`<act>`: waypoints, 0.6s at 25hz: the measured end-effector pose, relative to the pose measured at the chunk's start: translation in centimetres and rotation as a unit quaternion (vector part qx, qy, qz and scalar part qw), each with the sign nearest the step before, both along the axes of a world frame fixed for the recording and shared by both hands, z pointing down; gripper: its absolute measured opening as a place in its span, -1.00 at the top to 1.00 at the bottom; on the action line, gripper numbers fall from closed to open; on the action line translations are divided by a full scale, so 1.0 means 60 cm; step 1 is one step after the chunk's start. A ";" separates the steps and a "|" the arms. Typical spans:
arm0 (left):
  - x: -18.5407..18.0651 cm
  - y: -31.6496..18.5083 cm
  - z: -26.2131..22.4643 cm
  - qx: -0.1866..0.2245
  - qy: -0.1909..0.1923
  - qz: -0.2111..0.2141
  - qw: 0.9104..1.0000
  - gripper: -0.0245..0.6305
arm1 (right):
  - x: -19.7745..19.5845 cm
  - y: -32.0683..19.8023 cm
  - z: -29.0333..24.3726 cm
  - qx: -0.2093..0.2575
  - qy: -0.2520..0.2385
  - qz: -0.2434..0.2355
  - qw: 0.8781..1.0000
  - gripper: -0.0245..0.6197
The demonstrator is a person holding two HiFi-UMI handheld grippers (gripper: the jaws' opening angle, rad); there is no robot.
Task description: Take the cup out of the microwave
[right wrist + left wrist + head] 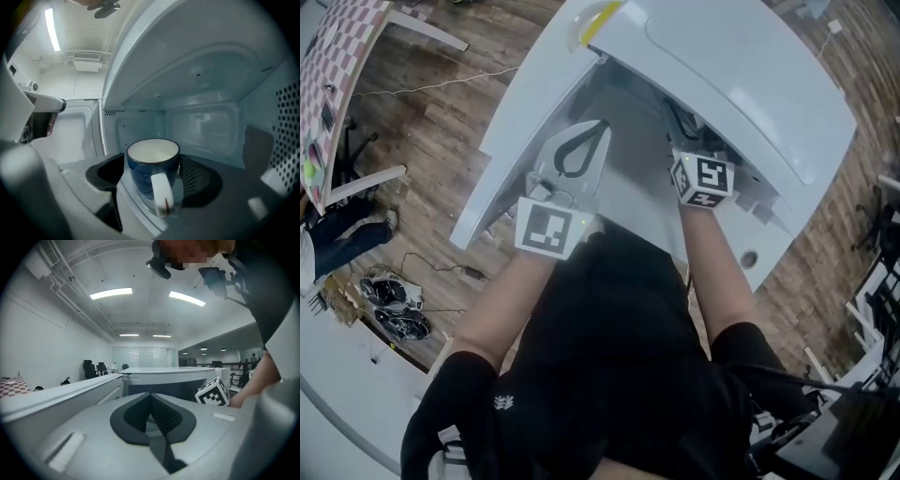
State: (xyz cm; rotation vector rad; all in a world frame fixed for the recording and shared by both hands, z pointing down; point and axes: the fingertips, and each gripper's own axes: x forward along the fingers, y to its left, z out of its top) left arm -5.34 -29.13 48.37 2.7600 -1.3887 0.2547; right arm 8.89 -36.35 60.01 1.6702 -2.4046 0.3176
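Cup point(152, 164) stands between right gripper's point(153, 177) parted jaws.

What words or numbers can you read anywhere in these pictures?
No words or numbers can be read.
Marker cubes: black-and-white square patterns only, no letters.
Sleeve mark: small and white, too small to read.
Cup: no print shows on its blue side or white handle.
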 end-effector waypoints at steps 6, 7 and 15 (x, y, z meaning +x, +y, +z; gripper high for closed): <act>-0.008 -0.012 0.011 -0.016 0.007 -0.007 1.000 0.92 | -0.004 -0.019 0.019 -0.005 0.016 -0.002 1.000 -0.28; -0.008 -0.013 0.012 -0.017 0.009 -0.007 1.000 0.91 | -0.004 -0.021 0.021 -0.004 0.016 -0.001 1.000 -0.29; -0.010 -0.021 0.015 -0.021 0.010 -0.007 1.000 0.91 | -0.006 -0.042 0.035 -0.008 0.025 0.006 1.000 -0.29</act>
